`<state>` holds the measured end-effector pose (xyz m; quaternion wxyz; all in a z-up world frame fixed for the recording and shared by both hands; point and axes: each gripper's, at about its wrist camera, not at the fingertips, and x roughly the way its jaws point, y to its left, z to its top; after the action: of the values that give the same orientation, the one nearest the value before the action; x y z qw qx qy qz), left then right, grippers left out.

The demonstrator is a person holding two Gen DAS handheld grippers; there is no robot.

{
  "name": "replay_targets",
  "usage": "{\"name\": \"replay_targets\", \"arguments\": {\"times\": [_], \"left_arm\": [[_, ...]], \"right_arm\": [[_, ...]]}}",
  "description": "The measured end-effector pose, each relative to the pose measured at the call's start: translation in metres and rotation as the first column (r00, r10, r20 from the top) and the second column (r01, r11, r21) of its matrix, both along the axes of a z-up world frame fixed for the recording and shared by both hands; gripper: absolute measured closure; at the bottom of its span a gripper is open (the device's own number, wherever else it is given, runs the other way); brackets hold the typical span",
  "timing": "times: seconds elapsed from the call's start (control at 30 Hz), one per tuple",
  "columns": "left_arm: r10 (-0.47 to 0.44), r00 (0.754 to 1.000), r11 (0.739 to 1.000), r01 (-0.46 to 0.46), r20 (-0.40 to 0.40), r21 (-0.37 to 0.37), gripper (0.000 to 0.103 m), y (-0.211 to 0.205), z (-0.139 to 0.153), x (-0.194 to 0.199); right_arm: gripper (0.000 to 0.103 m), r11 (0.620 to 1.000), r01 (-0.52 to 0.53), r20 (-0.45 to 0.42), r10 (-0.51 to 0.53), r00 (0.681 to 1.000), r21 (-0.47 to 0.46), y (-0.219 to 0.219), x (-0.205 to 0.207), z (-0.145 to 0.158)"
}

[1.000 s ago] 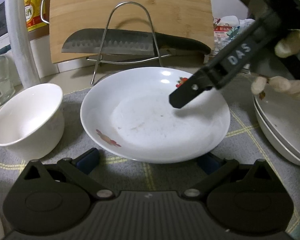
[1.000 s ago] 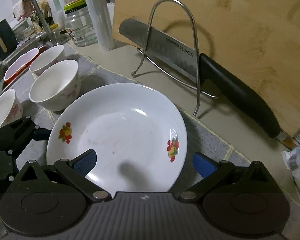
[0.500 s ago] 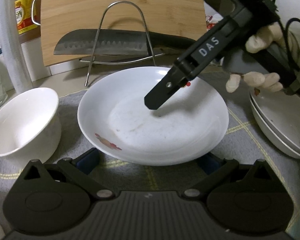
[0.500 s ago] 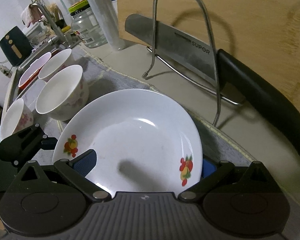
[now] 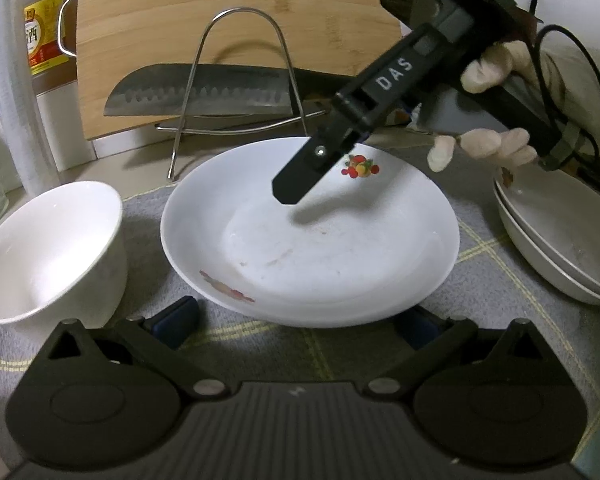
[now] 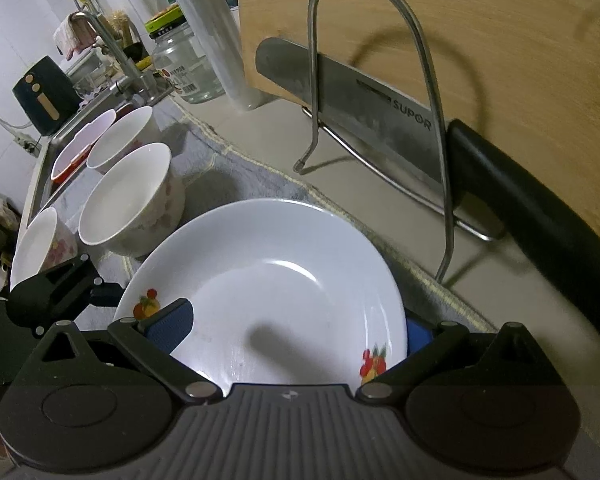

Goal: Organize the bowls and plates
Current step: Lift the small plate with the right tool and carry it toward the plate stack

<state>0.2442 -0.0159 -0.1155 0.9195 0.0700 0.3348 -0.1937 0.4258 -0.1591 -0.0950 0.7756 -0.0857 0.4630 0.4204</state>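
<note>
White plate (image 5: 312, 248) sits flat on grey mat (image 5: 148, 220), centre; right gripper (image 6: 296, 334) straddles its near rim, fingers apart, likely for lifting; left gripper (image 5: 296, 322) fingers apart just short of plate; bowl (image 5: 48, 252) left; stacked plates (image 5: 556, 240) right, probably destination.

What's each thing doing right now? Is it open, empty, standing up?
Fruit-print plate: flat on the mat, empty, faintly smeared.
White bowl: upright, empty.
Stacked plates: nested, upright.
Knife: on edge in the wire rack.
Cutting board: standing upright.
Left gripper: open, fingers flanking the plate.
Right gripper: open, straddling the plate's rim.
</note>
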Motion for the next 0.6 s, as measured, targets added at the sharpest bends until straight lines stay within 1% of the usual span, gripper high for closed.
{"name": "replay_targets", "arguments": {"times": [0.23, 0.5, 0.6], "left_arm": [[-0.010, 1.000, 1.000, 0.010, 0.004, 0.008, 0.000, -0.0007, 0.0005, -0.0013], [-0.040, 0.999, 0.998, 0.038, 0.033, 0.059, 0.000, -0.0068, 0.0030, -0.0013], [-0.044, 0.999, 0.997, 0.042, 0.029, 0.059, 0.000, -0.0083, 0.0041, 0.0006]], "right_arm": [[0.000, 1.000, -0.013, -0.004, 0.013, 1.000, -0.005, 0.0042, 0.0046, -0.0014], [0.000, 1.000, -0.019, -0.009, 0.019, 1.000, -0.003, 0.0068, 0.0074, -0.0009], [0.000, 1.000, -0.017, -0.008, 0.017, 1.000, 0.001, 0.0071, 0.0068, -0.0012]]}}
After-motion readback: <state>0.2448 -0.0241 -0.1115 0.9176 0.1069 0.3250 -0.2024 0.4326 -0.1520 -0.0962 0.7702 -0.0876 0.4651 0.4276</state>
